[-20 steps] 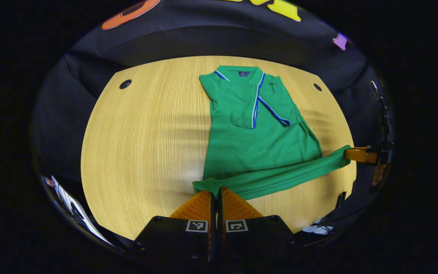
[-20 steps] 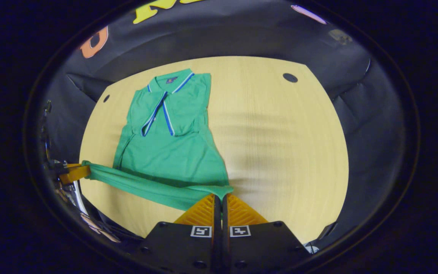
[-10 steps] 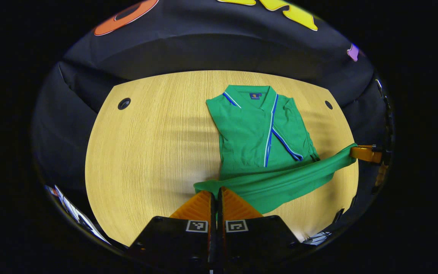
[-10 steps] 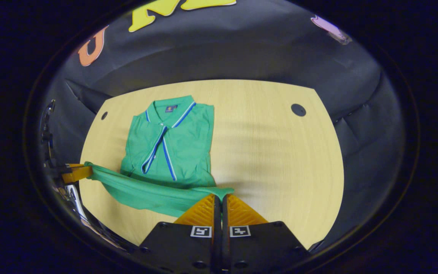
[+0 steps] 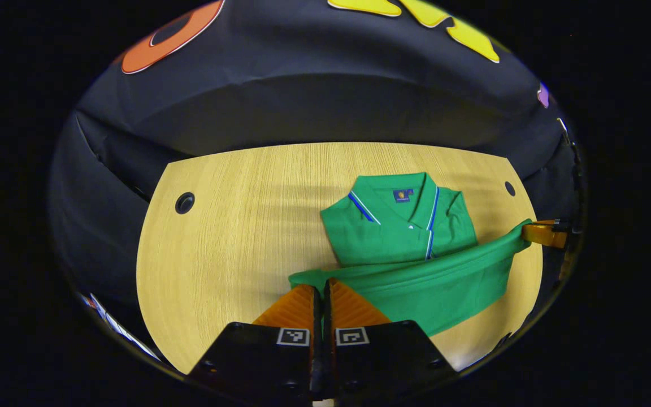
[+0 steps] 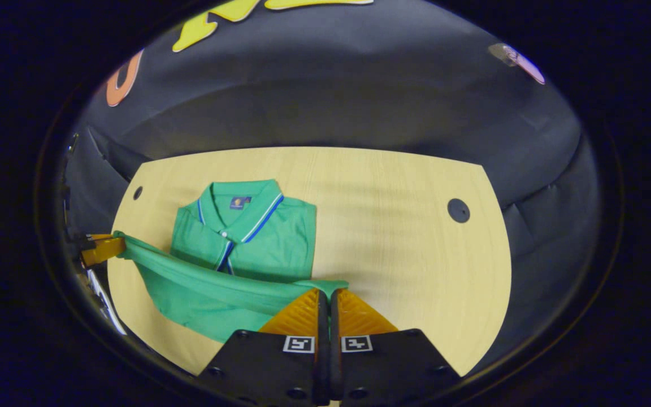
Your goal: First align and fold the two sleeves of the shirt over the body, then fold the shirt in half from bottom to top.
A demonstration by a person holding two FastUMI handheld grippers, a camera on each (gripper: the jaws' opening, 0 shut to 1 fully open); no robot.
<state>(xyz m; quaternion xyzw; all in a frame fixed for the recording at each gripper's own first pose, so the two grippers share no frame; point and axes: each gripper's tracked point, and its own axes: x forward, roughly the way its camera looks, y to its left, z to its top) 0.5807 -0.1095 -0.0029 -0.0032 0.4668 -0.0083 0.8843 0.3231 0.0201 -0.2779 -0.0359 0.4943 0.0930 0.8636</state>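
Green shirt [image 5: 410, 249] on the wooden table [image 5: 235, 237], hem lifted.
Left gripper [image 5: 320, 289] and right gripper [image 6: 325, 291] each pinch a bottom corner (fingers closed on fabric), hem stretched between them above the collar end.

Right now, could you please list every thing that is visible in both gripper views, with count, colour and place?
shirt: one, green with blue and white trim, on the table's far part; hem lifted and stretched between both grippers, collar end flat.
table: one, light wood, under the shirt.
cable holes: two, dark, near the table's far corners.
booth wall: one, black cloth, behind the table.
left gripper: one, shut on the shirt's hem corner.
right gripper: one, shut on the other hem corner.
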